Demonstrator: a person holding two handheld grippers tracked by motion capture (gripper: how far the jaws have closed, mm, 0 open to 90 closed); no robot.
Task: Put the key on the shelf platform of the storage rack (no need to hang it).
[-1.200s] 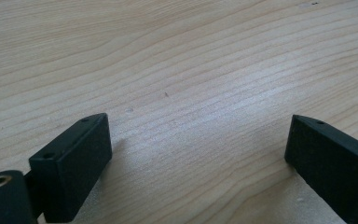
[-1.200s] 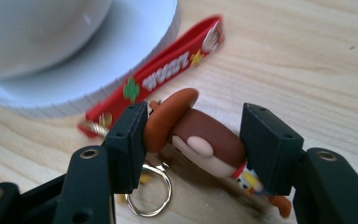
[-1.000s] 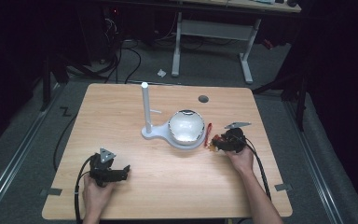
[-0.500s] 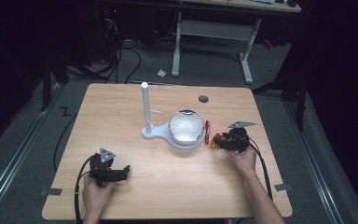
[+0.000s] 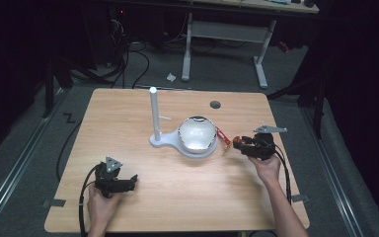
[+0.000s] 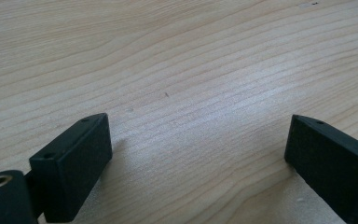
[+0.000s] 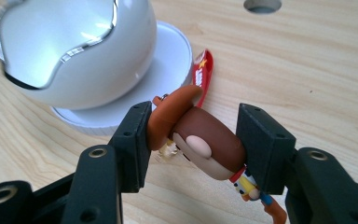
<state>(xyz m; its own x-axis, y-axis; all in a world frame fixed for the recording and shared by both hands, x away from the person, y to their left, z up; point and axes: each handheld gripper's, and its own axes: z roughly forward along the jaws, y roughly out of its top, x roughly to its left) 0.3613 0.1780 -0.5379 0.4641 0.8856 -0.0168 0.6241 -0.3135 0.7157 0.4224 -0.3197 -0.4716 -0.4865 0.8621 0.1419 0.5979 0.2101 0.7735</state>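
Step in hand: the toy figure (image 7: 200, 147) is pinched in the right gripper (image 7: 193, 140) just off the table (image 5: 143, 202), beside the white egg-shaped holder (image 7: 74, 51); I judge the job is to carry it to that holder or set it down beside it.
How to do it well: keep the squeeze even, since the figure lies crosswise between the jaws and its rounded head could roll out. Lift clear of the white base disc (image 7: 168, 60) before swinging toward the opening. Mind the red strap (image 7: 200, 74) that trails from the hat; it could snag on the disc's edge.
Left gripper (image 6: 198, 149): nearest the person at the table's front left. Its jaws stand wide apart over bare wood, holding nothing and touching nothing between them.
Right gripper: farther out at the right, just beside the holder. Its jaws are closed partway onto the figure, one pad against the brown hat, the other against the far side of the head.
Toy figure: tilted, hat toward the holder, yellow and blue body pointing back toward the hand (image 5: 266, 165).
Egg-shaped holder: sits on its disc at mid-table, its opening rimmed in silver and turned up toward the person.
White post (image 5: 154, 114): upright, rising from the base behind and left of the holder.
Round hole (image 5: 215, 104): in the tabletop beyond, well apart from both grippers.
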